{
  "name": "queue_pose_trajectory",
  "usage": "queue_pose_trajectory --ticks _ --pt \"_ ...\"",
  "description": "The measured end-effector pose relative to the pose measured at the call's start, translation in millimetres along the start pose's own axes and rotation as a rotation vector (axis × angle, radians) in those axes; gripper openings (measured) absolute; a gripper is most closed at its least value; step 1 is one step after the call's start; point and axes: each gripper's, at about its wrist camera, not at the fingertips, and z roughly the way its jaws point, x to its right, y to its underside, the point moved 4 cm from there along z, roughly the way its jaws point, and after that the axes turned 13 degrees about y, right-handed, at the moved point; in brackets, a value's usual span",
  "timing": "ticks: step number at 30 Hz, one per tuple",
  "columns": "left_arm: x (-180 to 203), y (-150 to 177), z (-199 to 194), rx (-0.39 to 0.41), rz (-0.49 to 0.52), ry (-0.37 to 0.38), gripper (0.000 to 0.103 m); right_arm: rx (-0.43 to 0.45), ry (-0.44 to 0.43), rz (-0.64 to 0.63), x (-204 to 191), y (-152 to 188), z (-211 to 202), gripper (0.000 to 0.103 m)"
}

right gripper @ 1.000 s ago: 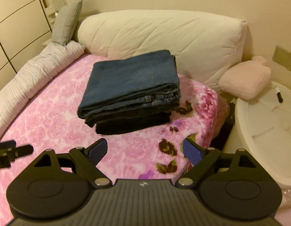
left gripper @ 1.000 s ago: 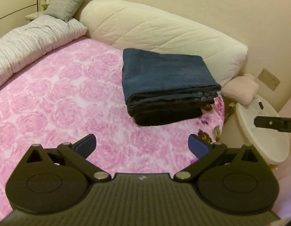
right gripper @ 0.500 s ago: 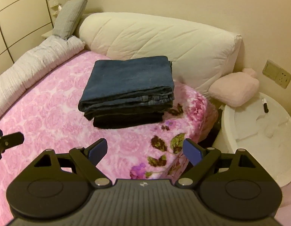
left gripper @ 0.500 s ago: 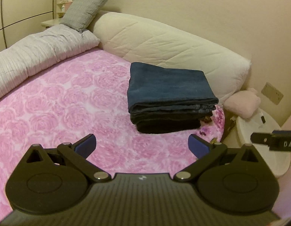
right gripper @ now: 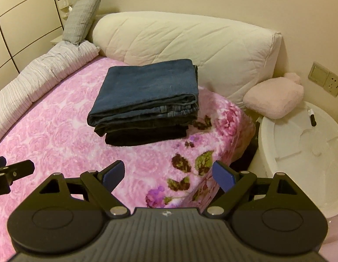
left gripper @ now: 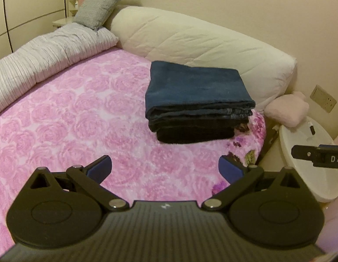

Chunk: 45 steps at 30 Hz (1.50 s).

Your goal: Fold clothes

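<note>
Both grippers, left gripper (left gripper: 165, 167) and right gripper (right gripper: 169, 173), hang released and holding nothing above the pink blanket (left gripper: 66, 118). Folded jeans (right gripper: 147, 96) sit stacked on a black garment (right gripper: 147, 136) near the pillow (right gripper: 190, 43); no unfolded clothes show.

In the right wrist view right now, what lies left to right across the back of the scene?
Grey cushion → cream pillow → pink plush pillow → wall socket.

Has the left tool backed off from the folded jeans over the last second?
Yes. The left tool has pulled back from the folded jeans: the stack looks smaller against the cream bolster.
</note>
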Motion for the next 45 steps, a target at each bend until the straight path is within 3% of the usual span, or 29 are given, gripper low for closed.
queue_pose_trajectory --ticks 27,45 --pt "19 7 -17 -0.011 0.053 0.018 0.102 0.017 0.016 -0.003 -13 8 -31 0.089" --pt "32 -2 -62 0.034 0.073 0.047 0.102 0.037 0.027 -0.007 -12 13 -83 0.089"
